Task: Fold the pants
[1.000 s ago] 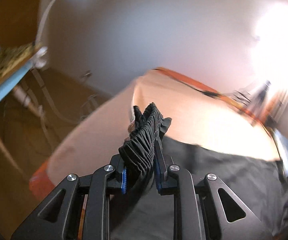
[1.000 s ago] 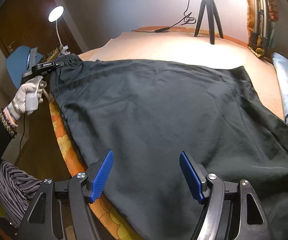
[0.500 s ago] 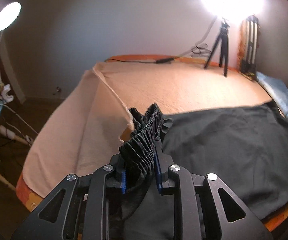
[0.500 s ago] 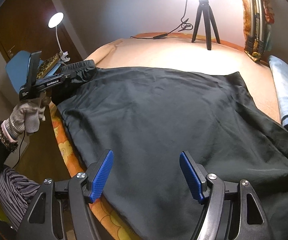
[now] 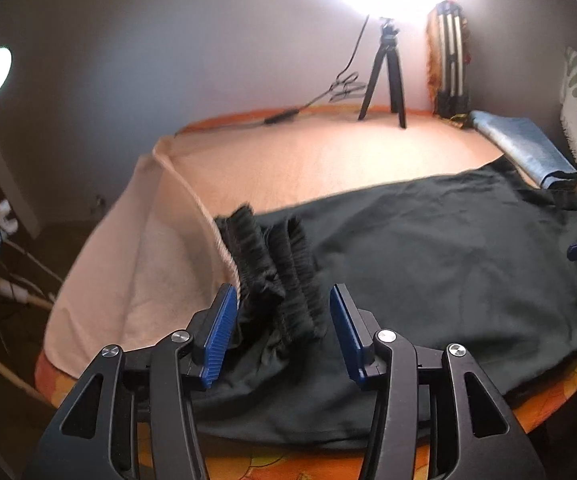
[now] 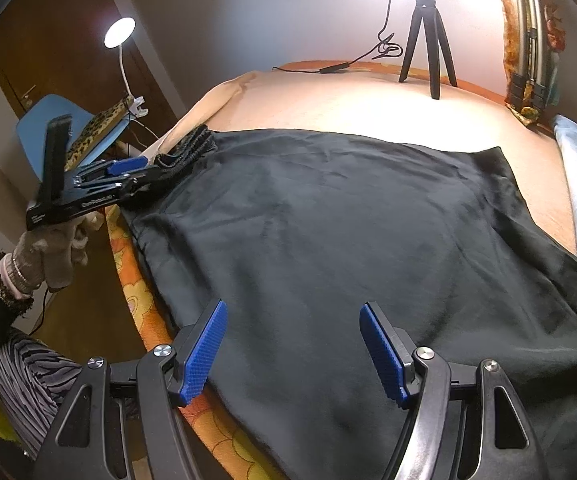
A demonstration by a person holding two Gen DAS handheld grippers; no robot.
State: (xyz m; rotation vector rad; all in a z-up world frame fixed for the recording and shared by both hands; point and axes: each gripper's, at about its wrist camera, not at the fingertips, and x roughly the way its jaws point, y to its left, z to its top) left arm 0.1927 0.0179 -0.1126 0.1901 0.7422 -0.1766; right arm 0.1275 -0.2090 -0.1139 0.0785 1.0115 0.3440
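The black pants [image 6: 328, 232] lay spread flat on the bed [image 6: 368, 104], their gathered waistband [image 5: 272, 276] between the opening left tongs [image 5: 280, 330], while the right tongs [image 6: 292, 350] hung released above them.

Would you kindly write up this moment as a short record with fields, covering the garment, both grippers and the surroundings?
garment: black pants, spread flat on the peach-covered bed
waistband: bunched elastic waistband, between the left fingers, pads not pressing it
left gripper: opening, at the bed's left edge
right gripper: open, nothing between its fingers, over the near edge of the pants
person: gloved hand holds the left gripper
background: tripod, desk lamp, folded blue cloth
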